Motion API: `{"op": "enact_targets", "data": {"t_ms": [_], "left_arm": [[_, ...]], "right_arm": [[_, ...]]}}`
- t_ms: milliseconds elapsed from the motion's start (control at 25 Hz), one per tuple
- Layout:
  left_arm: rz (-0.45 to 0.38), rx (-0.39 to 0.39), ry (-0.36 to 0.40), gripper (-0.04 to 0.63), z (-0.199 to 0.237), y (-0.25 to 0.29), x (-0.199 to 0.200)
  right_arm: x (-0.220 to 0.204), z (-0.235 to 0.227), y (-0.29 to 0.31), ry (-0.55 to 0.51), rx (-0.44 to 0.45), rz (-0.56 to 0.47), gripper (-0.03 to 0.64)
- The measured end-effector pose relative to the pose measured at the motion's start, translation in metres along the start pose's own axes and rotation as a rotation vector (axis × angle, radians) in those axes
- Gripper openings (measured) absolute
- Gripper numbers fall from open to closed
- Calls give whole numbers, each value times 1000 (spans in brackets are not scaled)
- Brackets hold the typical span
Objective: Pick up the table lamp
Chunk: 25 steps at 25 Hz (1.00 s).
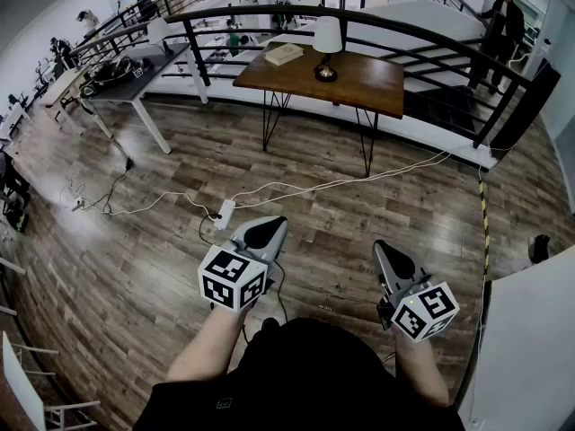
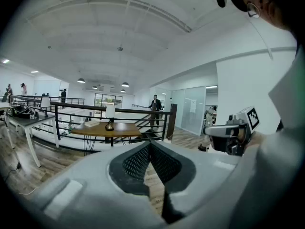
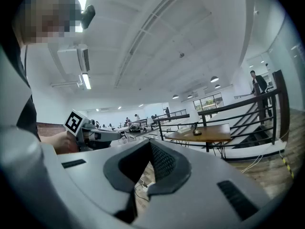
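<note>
The table lamp (image 1: 327, 48), with a white shade and a dark round base, stands on a brown wooden table (image 1: 368, 83) far ahead by the railing. It is small in the left gripper view (image 2: 110, 116) and the right gripper view (image 3: 194, 128). My left gripper (image 1: 269, 231) and right gripper (image 1: 387, 258) are held side by side near my body, well short of the table, above the wooden floor. Both point toward the table. The jaws of each meet at the tips, left (image 2: 150, 144) and right (image 3: 150, 144), with nothing between them.
A book (image 1: 284, 54) lies on the table left of the lamp. A black railing (image 1: 422, 39) curves behind it. White cables and a power strip (image 1: 225, 214) lie on the floor between me and the table. White desks (image 1: 135, 70) stand at left; a person (image 1: 500, 25) stands on the stairs.
</note>
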State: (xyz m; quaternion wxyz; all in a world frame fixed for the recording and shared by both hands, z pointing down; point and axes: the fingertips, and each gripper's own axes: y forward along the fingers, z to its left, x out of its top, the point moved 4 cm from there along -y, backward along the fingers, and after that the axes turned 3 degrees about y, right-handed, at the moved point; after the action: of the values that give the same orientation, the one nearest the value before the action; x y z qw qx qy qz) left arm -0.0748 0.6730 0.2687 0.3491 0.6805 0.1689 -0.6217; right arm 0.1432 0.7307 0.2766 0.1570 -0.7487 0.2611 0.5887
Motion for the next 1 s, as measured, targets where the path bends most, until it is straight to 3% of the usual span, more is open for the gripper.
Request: {"op": "enact_targets", "data": {"t_ms": [280,640,1000], "left_arm": [[-1,-14,-13,8,-28,19,1],[-22,41,-10,8,-51,42,4],[4,50,-77,8,-36,90,-11]], "right_arm": [[-1,-22,-27,35,12,-5,12],[-3,-60,-68,15,52,29,14],[-3,-103,-43,51,62,25,15]]}}
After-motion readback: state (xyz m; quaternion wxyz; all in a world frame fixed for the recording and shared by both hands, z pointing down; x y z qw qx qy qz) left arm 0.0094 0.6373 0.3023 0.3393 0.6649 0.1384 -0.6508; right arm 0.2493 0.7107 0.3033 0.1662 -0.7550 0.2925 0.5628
